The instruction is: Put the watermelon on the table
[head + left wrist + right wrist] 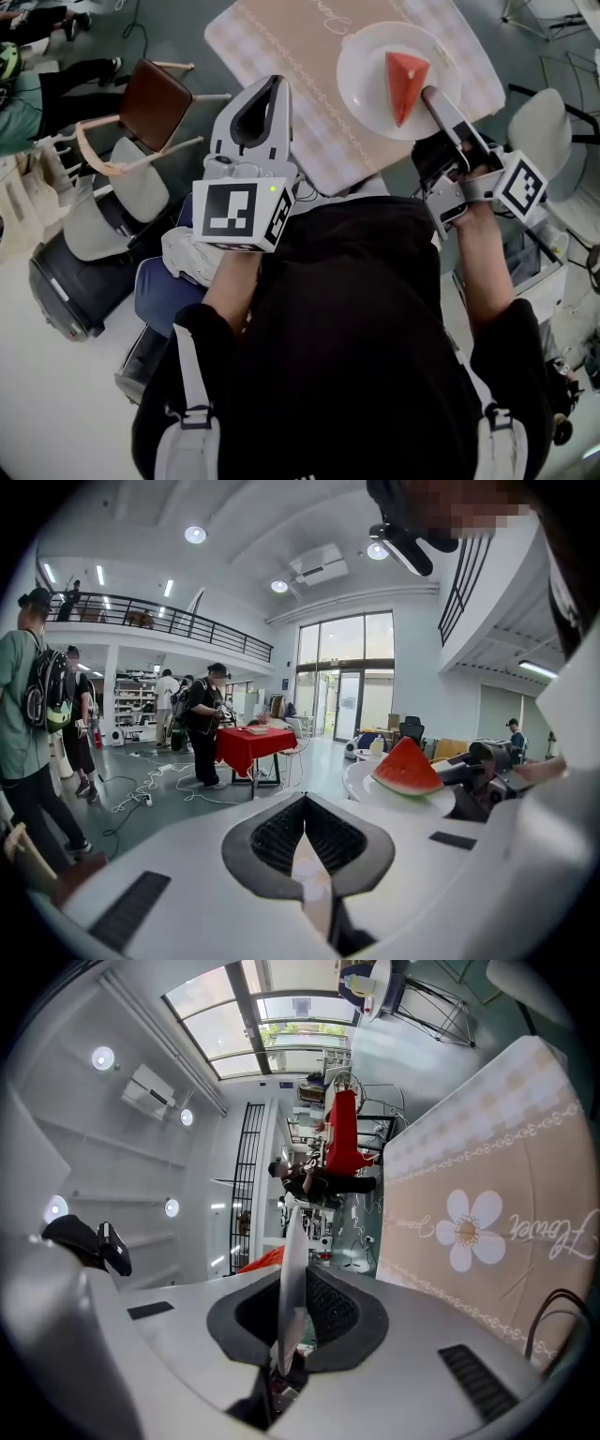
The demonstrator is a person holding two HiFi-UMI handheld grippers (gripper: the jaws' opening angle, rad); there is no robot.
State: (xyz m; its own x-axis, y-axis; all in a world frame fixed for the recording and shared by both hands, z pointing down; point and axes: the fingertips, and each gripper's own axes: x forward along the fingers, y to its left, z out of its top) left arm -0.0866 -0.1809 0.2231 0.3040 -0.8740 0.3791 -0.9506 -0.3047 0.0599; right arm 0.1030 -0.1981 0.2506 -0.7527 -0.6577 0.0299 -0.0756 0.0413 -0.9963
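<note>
Jaws of the right gripper point(433, 96) are clenched on the rim of the white plate point(367, 89) carrying the watermelon slice point(405, 82), over the checked tablecloth point(281, 47); whether the plate rests there I cannot tell. Beside it the left gripper point(272, 86) is pressed closed, empty. Only the right gripper view shows "Flower" in script beside a daisy point(467, 1230) on the tablecloth
</note>
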